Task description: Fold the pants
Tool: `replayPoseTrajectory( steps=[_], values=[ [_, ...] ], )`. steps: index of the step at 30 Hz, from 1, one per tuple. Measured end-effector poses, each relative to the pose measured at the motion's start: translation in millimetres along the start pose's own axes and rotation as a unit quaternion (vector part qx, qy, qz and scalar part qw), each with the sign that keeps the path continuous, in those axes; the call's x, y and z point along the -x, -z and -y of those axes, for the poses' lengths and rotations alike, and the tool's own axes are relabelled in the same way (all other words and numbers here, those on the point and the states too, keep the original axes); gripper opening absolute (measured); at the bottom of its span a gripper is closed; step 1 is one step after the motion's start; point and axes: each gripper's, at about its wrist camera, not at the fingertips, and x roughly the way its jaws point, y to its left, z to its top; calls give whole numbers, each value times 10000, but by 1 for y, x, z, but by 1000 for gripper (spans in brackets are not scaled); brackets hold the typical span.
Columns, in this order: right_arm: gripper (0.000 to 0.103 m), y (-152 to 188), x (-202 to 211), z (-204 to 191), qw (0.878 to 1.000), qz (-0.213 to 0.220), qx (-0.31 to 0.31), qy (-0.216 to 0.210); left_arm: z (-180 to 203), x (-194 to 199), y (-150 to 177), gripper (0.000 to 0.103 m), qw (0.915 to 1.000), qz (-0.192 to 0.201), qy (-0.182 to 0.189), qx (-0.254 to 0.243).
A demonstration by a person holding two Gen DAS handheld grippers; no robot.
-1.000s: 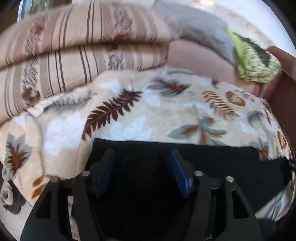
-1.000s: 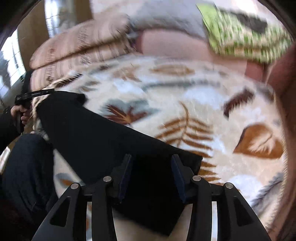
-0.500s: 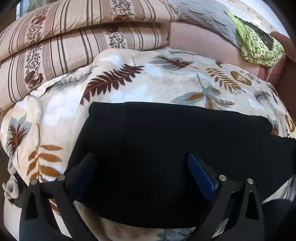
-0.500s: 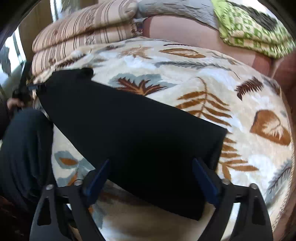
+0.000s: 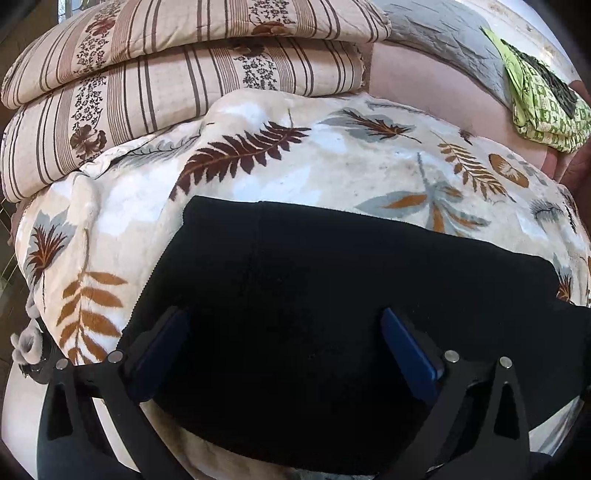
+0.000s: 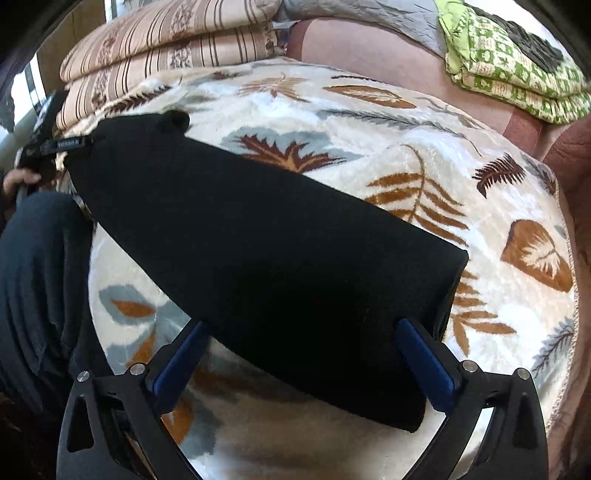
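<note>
The black pants [image 5: 295,295] lie flat as a long folded strip on a leaf-print blanket [image 5: 332,158]. My left gripper [image 5: 282,317] hovers open over the strip's left end, blue pads wide apart and pressing on nothing. In the right wrist view the pants [image 6: 258,240] run from upper left to lower right. My right gripper [image 6: 302,326] stands over their right end, its jaws opening; the cloth lies between the fingers, loose and not pinched. The left gripper's body [image 6: 55,144] shows at the far end of the strip, with a hand [image 6: 18,181] behind it.
Folded striped quilts [image 5: 184,74] are stacked behind the blanket. A grey quilt [image 5: 443,33] and a green patterned cloth [image 5: 539,99] lie at the back right on a pinkish sofa back [image 6: 369,48]. A person's dark trouser leg [image 6: 37,277] is at the left.
Both grippers let go of the pants and spread wide open. Both sank closer to the blanket, and the pants now lie flat on it.
</note>
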Motion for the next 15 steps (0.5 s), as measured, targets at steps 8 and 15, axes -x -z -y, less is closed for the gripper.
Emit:
replayPoseTrajectory(
  steps=[8,15],
  values=[
    [103,1,-2,-5,9998,-21,133,174,1,1,7,103,9997,236,-19,-38],
    [103,1,-2,-7,9996,-13,163,239,2,0,8,103,9996,267,3,-57]
  ],
)
